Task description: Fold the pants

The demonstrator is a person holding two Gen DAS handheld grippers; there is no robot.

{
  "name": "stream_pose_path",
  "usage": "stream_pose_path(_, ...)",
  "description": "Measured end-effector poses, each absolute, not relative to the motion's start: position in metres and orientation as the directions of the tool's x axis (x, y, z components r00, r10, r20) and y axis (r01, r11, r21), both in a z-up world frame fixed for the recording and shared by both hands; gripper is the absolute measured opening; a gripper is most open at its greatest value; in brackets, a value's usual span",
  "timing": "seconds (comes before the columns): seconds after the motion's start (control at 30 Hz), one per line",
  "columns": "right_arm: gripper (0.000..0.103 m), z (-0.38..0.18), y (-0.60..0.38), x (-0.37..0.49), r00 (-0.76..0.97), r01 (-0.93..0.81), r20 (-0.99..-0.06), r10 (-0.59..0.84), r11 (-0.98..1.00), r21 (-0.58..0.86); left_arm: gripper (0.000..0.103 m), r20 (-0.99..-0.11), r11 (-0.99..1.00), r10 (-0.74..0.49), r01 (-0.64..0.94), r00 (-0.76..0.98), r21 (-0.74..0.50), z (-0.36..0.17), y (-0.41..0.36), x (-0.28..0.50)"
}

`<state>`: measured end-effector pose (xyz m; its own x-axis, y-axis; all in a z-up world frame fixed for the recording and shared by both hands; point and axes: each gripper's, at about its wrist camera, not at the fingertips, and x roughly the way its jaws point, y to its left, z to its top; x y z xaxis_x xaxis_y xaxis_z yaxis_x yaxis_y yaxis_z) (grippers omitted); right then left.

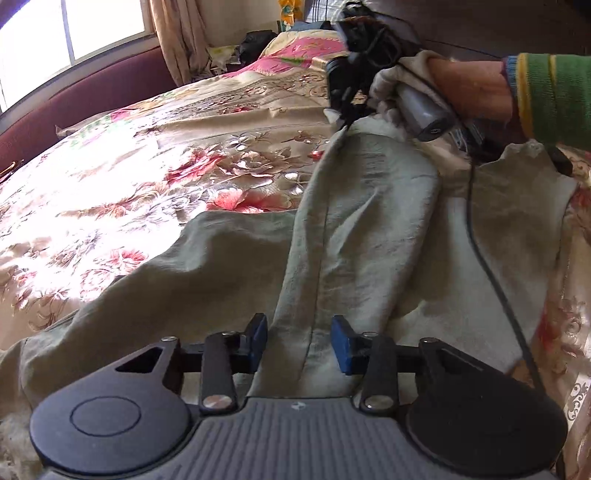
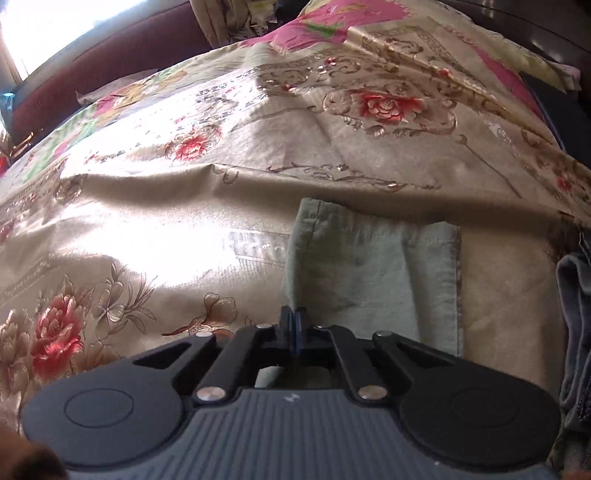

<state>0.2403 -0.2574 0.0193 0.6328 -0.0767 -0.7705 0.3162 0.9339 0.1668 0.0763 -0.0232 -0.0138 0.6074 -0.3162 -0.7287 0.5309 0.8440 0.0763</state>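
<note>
Only from the left wrist: whole spread of the pants [image 1: 354, 236] across the floral bedspread [image 1: 110, 177], left gripper [image 1: 300, 341] with pads parted astride a fabric ridge, not pressing it, and the person's hand [image 1: 469, 88] with green sleeve [image 1: 554, 96]. Only from the right wrist: right gripper [image 2: 293, 328] clenched on the hem edge of the pants [image 2: 373, 266]. Nearby: black cable [image 1: 491, 280] draped over the cloth, grey garment [image 2: 576, 325] at far right, window [image 1: 66, 33] and curtain [image 1: 177, 37] behind.
</note>
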Motion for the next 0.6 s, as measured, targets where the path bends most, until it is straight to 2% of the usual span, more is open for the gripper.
stream_pose_path(0.07, 0.002, 0.045, -0.271, 0.215, 0.693, 0.288, -0.721, -0.008, 0.919, 0.268, 0.034, -0.726, 0.855, -0.294, 0.511, 0.621, 0.092, -0.009, -0.020, 0.080)
stream_pose_path(0.27, 0.002, 0.129, -0.305, 0.107, 0.843, 0.157, -0.522, 0.131, 0.868, 0.471, 0.034, -0.676, 0.851, -0.291, 0.506, 0.677, 0.140, 0.012, -0.019, 0.069)
stream_pose_path(0.37, 0.002, 0.147, -0.331, 0.034, 0.899, 0.161, -0.425, 0.104, 0.825, 0.542, 0.034, -0.657, 0.832, -0.327, 0.537, 0.679, 0.140, 0.018, -0.025, 0.055)
stream_pose_path(0.43, 0.002, 0.136, -0.352, -0.010, 0.898, 0.232, -0.439, 0.039, 0.805, 0.546, 0.034, -0.660, 0.813, -0.351, 0.566, 0.664, 0.137, 0.016, -0.033, 0.047)
stream_pose_path(0.5, 0.002, 0.104, -0.375, -0.044, 0.861, 0.339, -0.508, -0.024, 0.772, 0.537, 0.035, -0.678, 0.794, -0.348, 0.588, 0.648, 0.155, 0.011, -0.044, 0.042)
stream_pose_path(0.6, 0.003, 0.041, -0.402, -0.076, 0.780, 0.485, -0.625, -0.036, 0.666, 0.567, 0.035, -0.694, 0.753, -0.339, 0.625, 0.635, 0.204, 0.004, -0.063, 0.035)
